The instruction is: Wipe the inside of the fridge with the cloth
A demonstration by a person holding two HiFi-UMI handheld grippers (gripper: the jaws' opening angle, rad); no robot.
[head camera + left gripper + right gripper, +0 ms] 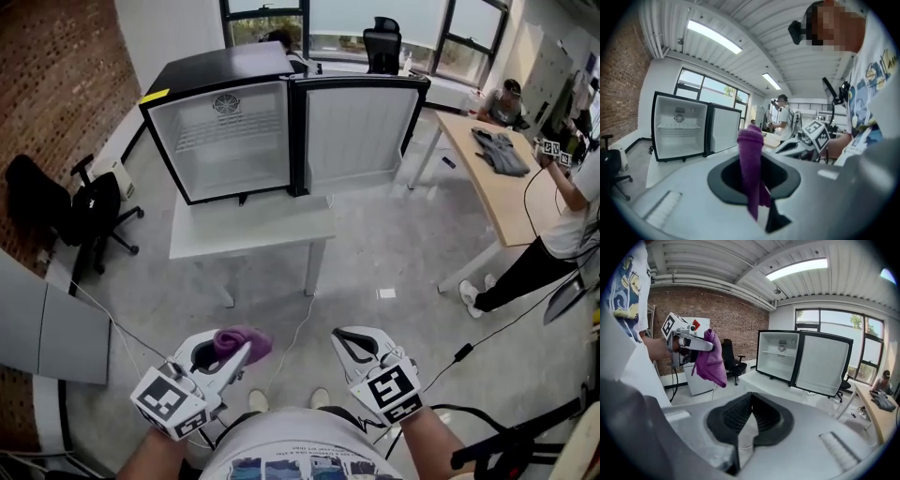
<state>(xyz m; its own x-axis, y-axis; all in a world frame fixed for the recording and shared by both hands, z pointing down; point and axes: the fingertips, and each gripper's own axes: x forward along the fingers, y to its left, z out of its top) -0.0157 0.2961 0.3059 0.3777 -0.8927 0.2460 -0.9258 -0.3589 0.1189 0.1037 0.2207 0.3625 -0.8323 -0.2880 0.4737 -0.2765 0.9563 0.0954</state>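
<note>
The fridge (234,131) stood open on a pale surface (253,234) well across the room. Its door (361,131) was swung wide to the right, and the inside was bare apart from a wire shelf high up. The person stood well apart from it, so I judged that no wiping had begun.

The left hand-held gripper (239,354) was clamped on the purple cloth (242,342), held low in front of the body. The right hand-held gripper (345,339) had its jaws together on nothing and hung beside the left one.

Two things worried me. A white cable (302,328) trailed over the floor between the person and the surface, so a step forward could catch it. The cloth also looked pinched only along a narrow fold. A hard press against a fridge wall, or a snag on the shelf, might drag it out of the jaws. Bunched as it was, it would touch little at a pass.

The cloth's long axis ran up and down across the jaws. A rounded end poked above them and the looser tail drooped below, with the bunch facing roughly toward the fridge.
</note>
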